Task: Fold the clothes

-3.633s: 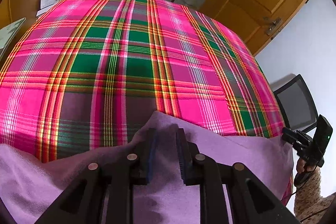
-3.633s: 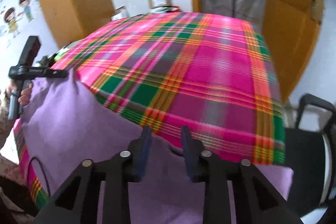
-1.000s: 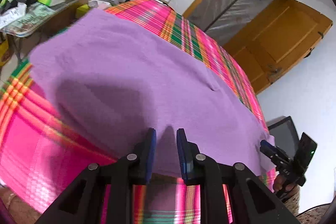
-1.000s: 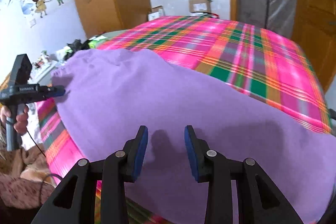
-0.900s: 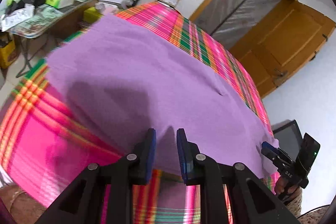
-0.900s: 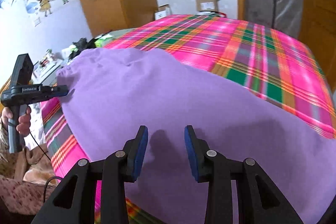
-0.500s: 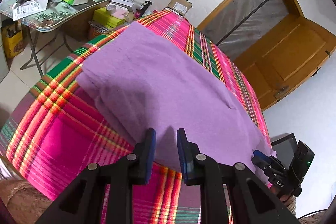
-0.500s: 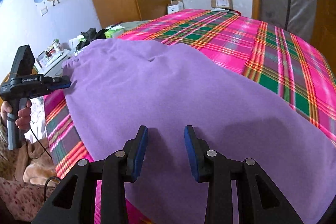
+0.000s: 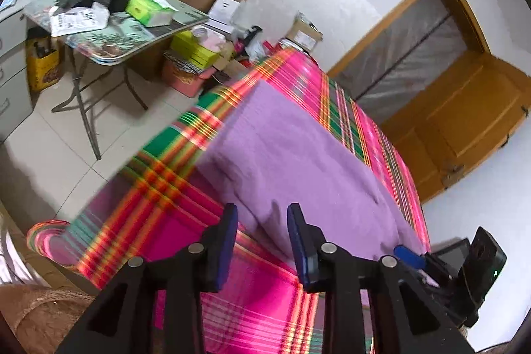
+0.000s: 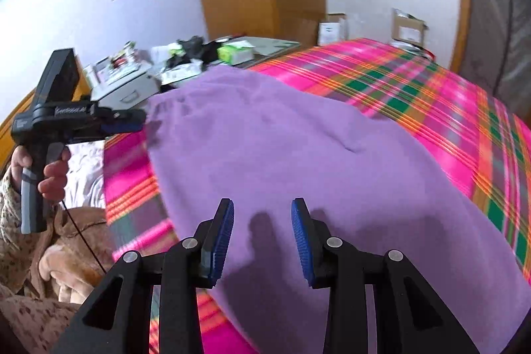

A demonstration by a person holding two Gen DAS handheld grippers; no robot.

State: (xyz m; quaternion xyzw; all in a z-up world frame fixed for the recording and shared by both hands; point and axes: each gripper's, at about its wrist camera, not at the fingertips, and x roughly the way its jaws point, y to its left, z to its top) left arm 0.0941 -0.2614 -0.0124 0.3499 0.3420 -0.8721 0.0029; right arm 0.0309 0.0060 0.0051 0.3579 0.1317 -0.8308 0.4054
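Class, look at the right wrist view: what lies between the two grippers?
Only the purple cloth spread on the plaid bedcover spans the stretch from the left gripper to the right gripper.

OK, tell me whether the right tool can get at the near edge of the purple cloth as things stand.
Probably yes. The right tool is open and hangs right over the purple cloth, which lies flat on the plaid bedspread; nothing sits between its fingers and the fabric.

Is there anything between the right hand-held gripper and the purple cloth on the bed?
Nothing visible: the right hand-held gripper is open just above the purple cloth, which lies flat on the plaid bedspread.
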